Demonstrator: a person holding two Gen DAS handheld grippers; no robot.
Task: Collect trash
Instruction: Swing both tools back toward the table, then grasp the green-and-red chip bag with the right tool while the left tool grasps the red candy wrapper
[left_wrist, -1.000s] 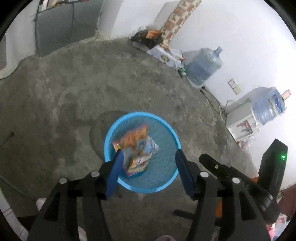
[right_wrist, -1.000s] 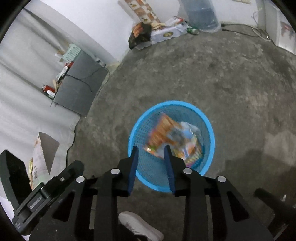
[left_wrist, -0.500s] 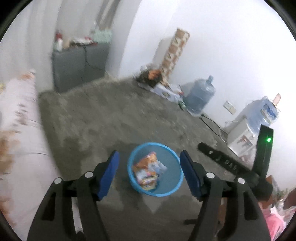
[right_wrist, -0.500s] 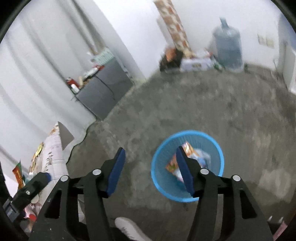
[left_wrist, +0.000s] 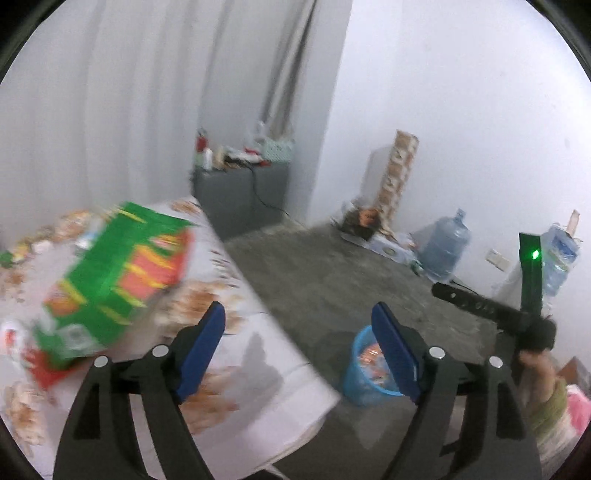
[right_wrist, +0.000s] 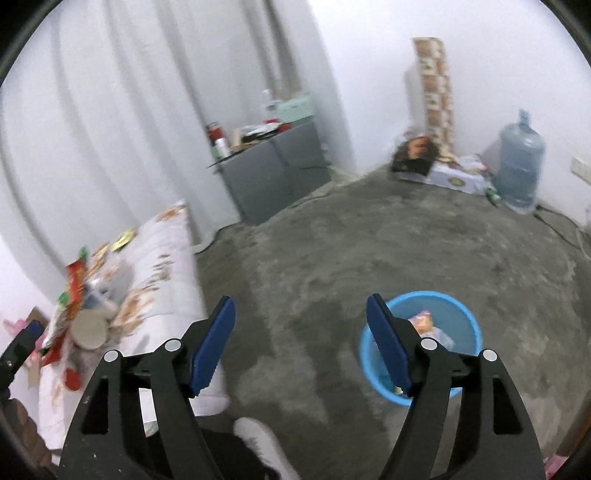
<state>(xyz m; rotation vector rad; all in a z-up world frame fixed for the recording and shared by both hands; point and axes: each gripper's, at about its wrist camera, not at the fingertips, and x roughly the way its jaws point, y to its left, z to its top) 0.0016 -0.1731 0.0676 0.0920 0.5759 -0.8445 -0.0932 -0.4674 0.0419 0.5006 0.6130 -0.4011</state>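
Observation:
A blue mesh basket (right_wrist: 461, 317) stands on the grey floor with snack wrappers (right_wrist: 423, 321) inside; it also shows in the left wrist view (left_wrist: 360, 384). A green and red snack bag (left_wrist: 114, 280) lies on a table with a white floral cloth (left_wrist: 258, 362), among other wrappers (right_wrist: 77, 295). My left gripper (left_wrist: 299, 347) is open and empty, above the table's corner. My right gripper (right_wrist: 301, 339) is open and empty, high over the floor, left of the basket. The right gripper's body also shows in the left wrist view (left_wrist: 480, 306).
A grey cabinet (right_wrist: 269, 170) with bottles stands at the back by the curtain. Water jugs (right_wrist: 519, 166) and boxes (right_wrist: 443, 177) line the far wall. My white shoe (right_wrist: 262, 443) is on the floor below the right gripper.
Both grippers have risen and swung left away from the basket toward the table. The right gripper's jaws have opened wide. The basket now looks smaller and sits to the right.

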